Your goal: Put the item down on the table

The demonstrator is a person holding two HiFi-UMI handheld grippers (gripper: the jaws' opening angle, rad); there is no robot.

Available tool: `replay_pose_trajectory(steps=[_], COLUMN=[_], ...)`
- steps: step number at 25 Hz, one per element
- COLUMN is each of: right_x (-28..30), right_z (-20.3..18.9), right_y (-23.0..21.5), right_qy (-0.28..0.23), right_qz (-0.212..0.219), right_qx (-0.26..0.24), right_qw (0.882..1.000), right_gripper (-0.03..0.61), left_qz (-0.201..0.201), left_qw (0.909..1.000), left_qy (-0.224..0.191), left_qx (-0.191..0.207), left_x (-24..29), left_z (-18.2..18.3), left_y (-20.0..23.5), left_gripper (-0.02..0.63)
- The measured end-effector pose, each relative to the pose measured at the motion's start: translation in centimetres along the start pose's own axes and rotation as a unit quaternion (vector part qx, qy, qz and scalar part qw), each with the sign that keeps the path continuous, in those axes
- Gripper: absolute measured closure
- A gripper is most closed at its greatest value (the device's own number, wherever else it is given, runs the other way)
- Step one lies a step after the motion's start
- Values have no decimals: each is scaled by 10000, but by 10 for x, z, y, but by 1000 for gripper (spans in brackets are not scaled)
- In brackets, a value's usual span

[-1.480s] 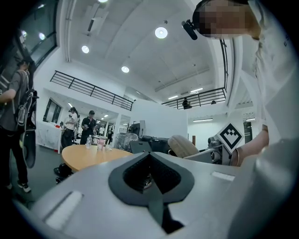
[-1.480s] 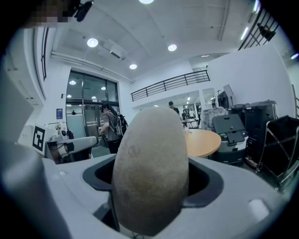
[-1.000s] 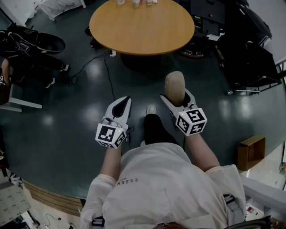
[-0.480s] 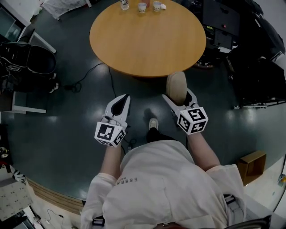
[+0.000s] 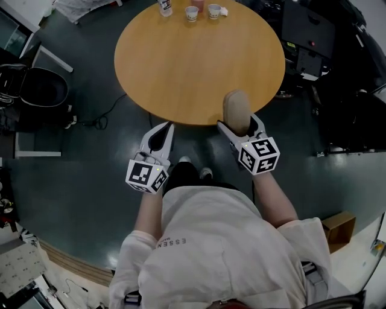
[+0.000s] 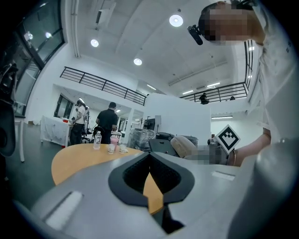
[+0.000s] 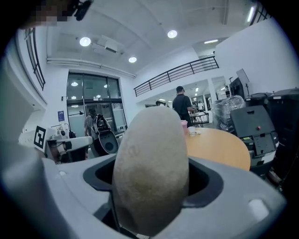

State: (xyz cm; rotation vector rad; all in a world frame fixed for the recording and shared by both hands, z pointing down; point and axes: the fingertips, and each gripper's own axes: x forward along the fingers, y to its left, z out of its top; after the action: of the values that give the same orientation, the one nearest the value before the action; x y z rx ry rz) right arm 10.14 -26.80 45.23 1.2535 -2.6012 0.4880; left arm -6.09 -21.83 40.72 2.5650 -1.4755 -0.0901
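A beige, potato-shaped item [image 5: 236, 108] stands upright between the jaws of my right gripper [image 5: 240, 122], which is shut on its lower part. In the right gripper view the item [image 7: 152, 163] fills the middle and hides the jaw tips. It hangs over the near edge of the round wooden table [image 5: 199, 60]. My left gripper [image 5: 163, 133] is level with it to the left, over the dark floor just short of the table's edge. Its jaws meet at the tips with nothing between them, as the left gripper [image 6: 149, 156] view also shows.
A bottle [image 5: 164, 7] and two cups [image 5: 202, 12] stand at the table's far edge. A black chair and bags [image 5: 36, 90] lie on the floor at left, dark equipment [image 5: 307, 36] at right, a cardboard box [image 5: 338, 222] at lower right. People stand far behind the table [image 6: 70, 161].
The person has stepped towards the table. Both grippers have come from over the open floor to the table's near edge, and the item now overlaps the tabletop.
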Motion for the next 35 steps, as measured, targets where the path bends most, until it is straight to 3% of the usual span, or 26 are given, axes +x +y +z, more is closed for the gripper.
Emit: replay_pose_trajectory(steps=[10,18,22,27,35], right_x=[101,212,263,309,327], right_z=[11,-9,-33,-67,-108], right_y=[-48,-77,-93,-108,-107], right_qy=[547,1577,2205,3093,4005], right_qz=[-130,-16,222,431,429], right_qx=[-22,-496,-572,-811,-786], right_qw=[9984,9862,9735,9465,9119], right_gripper=[198,198,198,196,193], left_qz=[-258,-286,-356,-472,-503], left_qw=[9994,9976,9955,9930,9900], left_qy=[230,570,804,1028,1237], left_qx=[-90,-275,-356,-332,-458], left_x=[95,160,188,212,222], left_z=[-7,-17,-35,-57,-80], left_y=[76,154,180,201,215], left_gripper=[597,597,597,597,597])
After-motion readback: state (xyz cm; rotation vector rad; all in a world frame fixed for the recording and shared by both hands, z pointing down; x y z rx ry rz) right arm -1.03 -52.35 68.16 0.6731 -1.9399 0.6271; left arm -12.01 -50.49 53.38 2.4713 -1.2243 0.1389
